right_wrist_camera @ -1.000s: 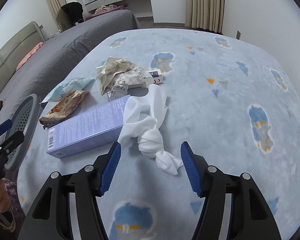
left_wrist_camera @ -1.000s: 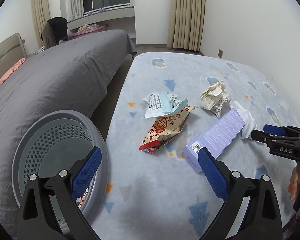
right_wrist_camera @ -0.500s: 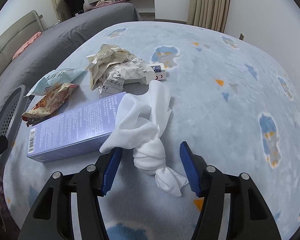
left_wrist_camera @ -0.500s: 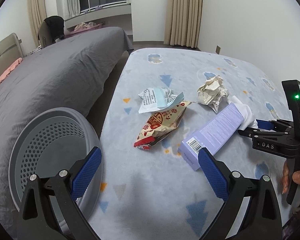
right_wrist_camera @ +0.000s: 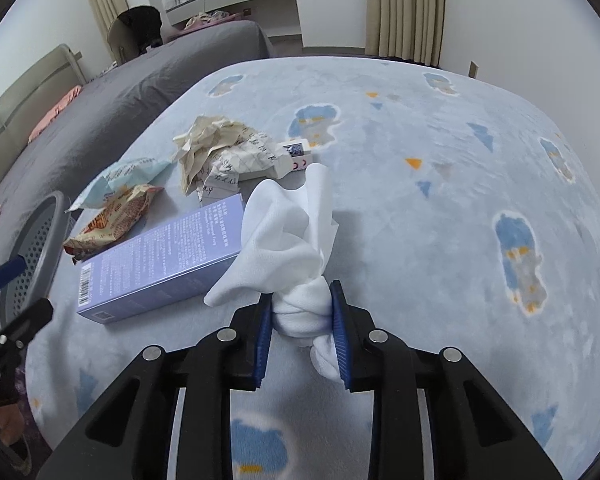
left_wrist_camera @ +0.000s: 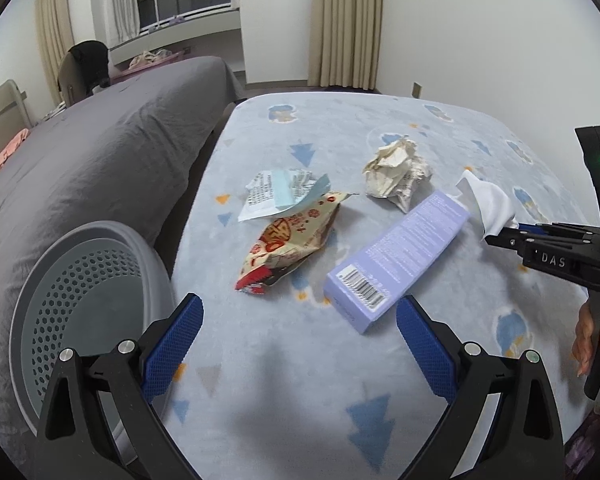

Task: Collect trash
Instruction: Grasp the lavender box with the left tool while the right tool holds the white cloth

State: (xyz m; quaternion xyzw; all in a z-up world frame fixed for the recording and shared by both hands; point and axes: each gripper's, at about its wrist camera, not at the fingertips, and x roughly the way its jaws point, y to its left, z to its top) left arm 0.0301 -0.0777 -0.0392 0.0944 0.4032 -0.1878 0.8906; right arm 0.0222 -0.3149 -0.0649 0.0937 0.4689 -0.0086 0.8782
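Our right gripper [right_wrist_camera: 300, 328] is closing on the twisted white tissue [right_wrist_camera: 296, 240] for lifting, while our left gripper [left_wrist_camera: 296, 344] waits wide and empty (grey basket [left_wrist_camera: 84, 300] just beside it).

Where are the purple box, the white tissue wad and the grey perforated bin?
purple box [left_wrist_camera: 400, 256], left wrist view, middle of its printed top face.
white tissue wad [right_wrist_camera: 288, 236], right wrist view, its loose upper folds.
grey perforated bin [left_wrist_camera: 84, 292], left wrist view, inner perforated wall.
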